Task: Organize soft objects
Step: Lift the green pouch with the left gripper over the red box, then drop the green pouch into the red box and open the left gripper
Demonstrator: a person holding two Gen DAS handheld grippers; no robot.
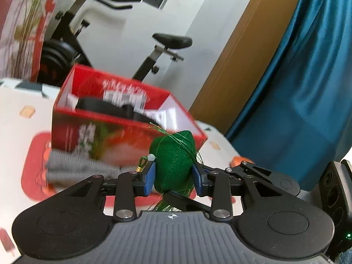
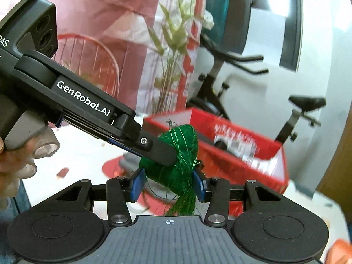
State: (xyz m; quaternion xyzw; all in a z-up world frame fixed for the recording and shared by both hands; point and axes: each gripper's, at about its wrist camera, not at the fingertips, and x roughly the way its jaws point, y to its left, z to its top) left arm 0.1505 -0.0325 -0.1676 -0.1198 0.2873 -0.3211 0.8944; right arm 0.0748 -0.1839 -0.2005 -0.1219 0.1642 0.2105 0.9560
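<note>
A green stuffed fabric pouch [image 1: 173, 160] wrapped in green thread with a tassel is held in the air between both grippers. My left gripper [image 1: 173, 177] is shut on the pouch. My right gripper [image 2: 168, 186] is also shut on the same pouch [image 2: 176, 167], gripping its lower part. The left gripper's black body [image 2: 88, 103] crosses the right wrist view from the left, its finger over the pouch. A red open box [image 1: 118, 123] stands on the table behind the pouch. It also shows in the right wrist view [image 2: 242, 140]. A folded grey cloth [image 1: 77, 167] lies in front of the box.
The table has a white cloth with a red mat [image 1: 33, 165]. An exercise bike [image 1: 158, 50] stands behind the table. A blue curtain [image 1: 297, 77] hangs at the right. A red wire basket [image 2: 88, 59] and a plant [image 2: 173, 44] stand at the back.
</note>
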